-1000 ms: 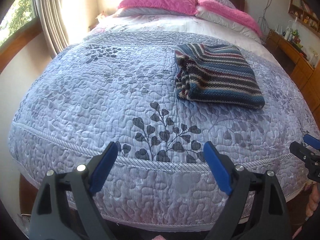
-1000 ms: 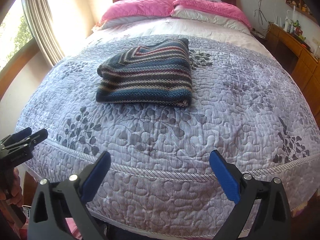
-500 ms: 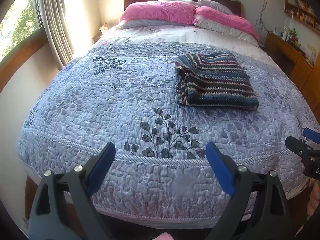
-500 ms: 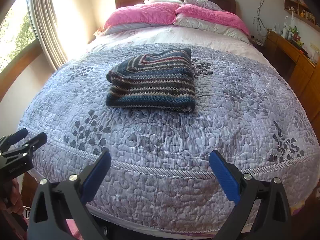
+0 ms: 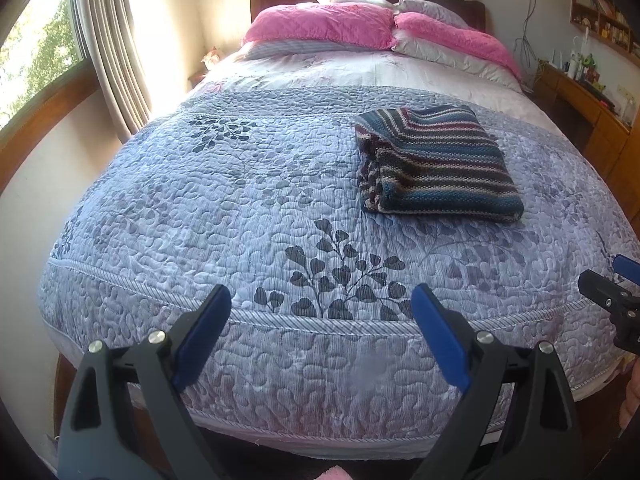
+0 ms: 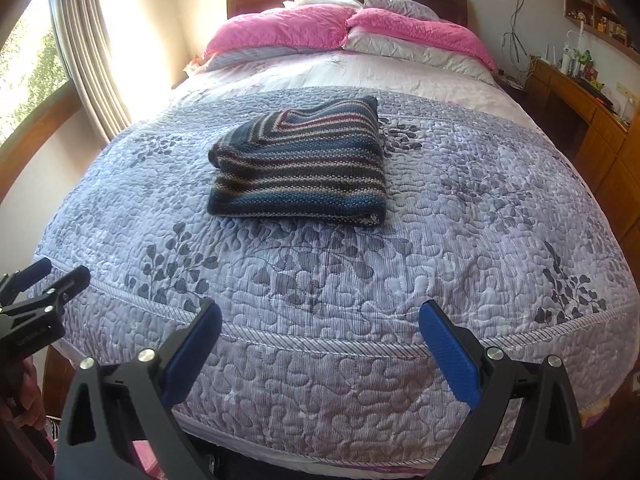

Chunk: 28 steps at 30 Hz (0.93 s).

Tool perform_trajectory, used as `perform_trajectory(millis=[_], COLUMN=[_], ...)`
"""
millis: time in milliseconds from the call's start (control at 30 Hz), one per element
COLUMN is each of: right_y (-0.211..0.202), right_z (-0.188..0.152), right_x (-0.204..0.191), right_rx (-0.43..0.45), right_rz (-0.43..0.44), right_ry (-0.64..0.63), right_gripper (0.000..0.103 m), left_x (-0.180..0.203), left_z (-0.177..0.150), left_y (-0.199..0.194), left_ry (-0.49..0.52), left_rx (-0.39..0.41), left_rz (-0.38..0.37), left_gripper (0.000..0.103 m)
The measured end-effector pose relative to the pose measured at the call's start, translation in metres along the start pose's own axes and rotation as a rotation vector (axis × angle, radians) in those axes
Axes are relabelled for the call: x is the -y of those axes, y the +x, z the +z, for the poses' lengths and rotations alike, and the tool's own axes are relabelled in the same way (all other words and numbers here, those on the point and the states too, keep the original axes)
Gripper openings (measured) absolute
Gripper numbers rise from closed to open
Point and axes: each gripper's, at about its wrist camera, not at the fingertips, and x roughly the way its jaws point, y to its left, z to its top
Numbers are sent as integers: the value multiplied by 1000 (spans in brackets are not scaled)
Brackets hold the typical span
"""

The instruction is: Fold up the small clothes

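Note:
A striped knit garment (image 5: 436, 168) lies folded into a neat rectangle on the lilac quilted bedspread (image 5: 248, 200), right of centre in the left wrist view. The same garment (image 6: 300, 164) appears left of centre in the right wrist view. My left gripper (image 5: 322, 304) hangs open beyond the foot of the bed, holding nothing, well short of the garment. My right gripper (image 6: 320, 320) is open and holding nothing too, also off the foot edge. Each gripper shows at the other view's side: the right gripper (image 5: 612, 288) and the left gripper (image 6: 44, 280).
Pink pillows (image 5: 320, 24) and a wooden headboard (image 6: 344, 0) sit at the far end. A curtained window (image 5: 104, 40) lies left. A wooden desk with small items (image 6: 580, 92) runs along the right wall. A hand (image 6: 24, 400) holds the left gripper's handle.
Both grippers have drawn back from the bed and lifted slightly, so the garment looks smaller and farther. The garment has stayed still, folded.

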Motion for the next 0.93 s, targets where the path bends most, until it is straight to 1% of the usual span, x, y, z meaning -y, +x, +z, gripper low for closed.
perform_trajectory(millis=[367, 600, 800, 933], right_y=[1, -1, 5, 8], right_z=[0, -1, 0, 0], right_x=[0, -1, 5, 7], right_rx=[-1, 28, -5, -10], right_rz=[-9, -32, -19, -25], right_ry=[-3, -30, 1, 7], right_gripper=[99, 99, 99, 99], left_x=[1, 2, 0, 0], left_z=[1, 0, 0, -1], left_y=[0, 1, 3, 5], left_ry=[5, 5, 4, 3], left_rx=[2, 0, 0, -1], left_rz=[11, 12, 17, 20], left_gripper=[91, 91, 91, 91])
